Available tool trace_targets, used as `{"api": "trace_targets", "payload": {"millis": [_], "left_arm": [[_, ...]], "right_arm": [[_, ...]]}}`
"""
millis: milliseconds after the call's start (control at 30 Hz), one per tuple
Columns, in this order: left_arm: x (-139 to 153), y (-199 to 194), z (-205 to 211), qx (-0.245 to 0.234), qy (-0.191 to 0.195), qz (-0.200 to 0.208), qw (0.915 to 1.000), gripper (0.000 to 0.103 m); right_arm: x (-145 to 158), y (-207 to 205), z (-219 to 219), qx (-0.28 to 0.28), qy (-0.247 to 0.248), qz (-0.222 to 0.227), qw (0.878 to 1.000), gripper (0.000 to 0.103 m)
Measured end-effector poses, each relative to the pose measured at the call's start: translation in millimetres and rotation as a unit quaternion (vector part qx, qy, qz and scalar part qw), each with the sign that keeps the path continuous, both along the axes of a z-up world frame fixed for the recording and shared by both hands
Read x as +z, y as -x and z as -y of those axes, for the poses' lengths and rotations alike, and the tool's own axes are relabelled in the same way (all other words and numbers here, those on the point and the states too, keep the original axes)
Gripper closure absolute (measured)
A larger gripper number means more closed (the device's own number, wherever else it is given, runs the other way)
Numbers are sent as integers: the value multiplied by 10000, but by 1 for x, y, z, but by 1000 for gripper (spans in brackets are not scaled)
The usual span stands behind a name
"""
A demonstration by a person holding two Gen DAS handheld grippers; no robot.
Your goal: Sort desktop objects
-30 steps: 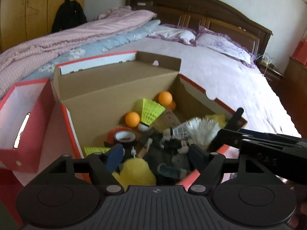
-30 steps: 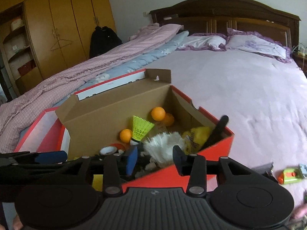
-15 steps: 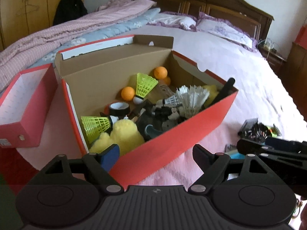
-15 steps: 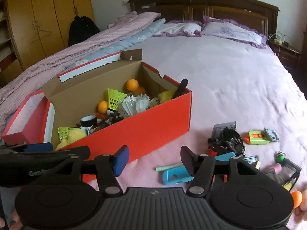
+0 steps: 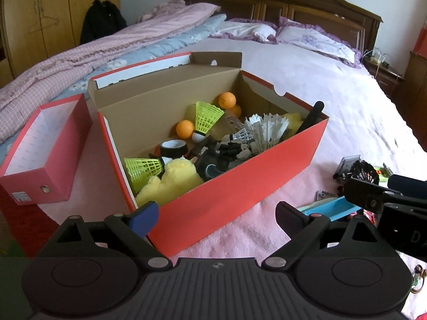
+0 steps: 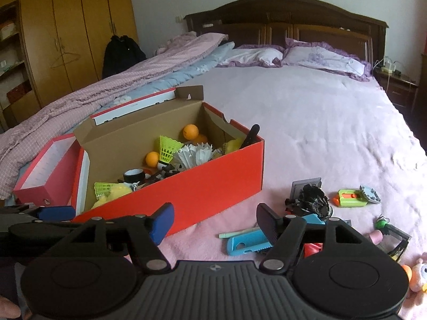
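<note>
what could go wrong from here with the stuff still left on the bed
The right gripper, jaws just opened and empty, hangs over a tight cluster: the blue tool, thin green stick and black tangle touch or overlap, so a grab may drag a neighbour. The red box is already piled high, with a black handle leaning over its rim; more drops could spill out.

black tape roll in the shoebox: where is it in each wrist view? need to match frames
Left wrist: the black tape roll sits left of picture centre, inside the red box, just below an orange ball.
Right wrist: the tape roll is left of centre, lower in the box, near its front wall.
Shared landmark: the white feather shuttlecock lies to the roll's right in both.
</note>
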State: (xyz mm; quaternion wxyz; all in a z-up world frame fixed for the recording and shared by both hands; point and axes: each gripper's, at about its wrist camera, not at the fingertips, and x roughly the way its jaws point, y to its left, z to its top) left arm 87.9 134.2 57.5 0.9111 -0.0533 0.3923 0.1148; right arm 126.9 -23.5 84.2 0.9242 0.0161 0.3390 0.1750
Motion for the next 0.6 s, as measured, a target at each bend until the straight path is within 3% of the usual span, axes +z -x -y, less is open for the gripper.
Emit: {"api": "trace_targets", "payload": {"millis": [600], "left_arm": [[-1, 4, 1, 70, 4, -59, 10000, 5]], "right_arm": [[5, 9, 1, 3, -34, 37, 10000, 31]]}}
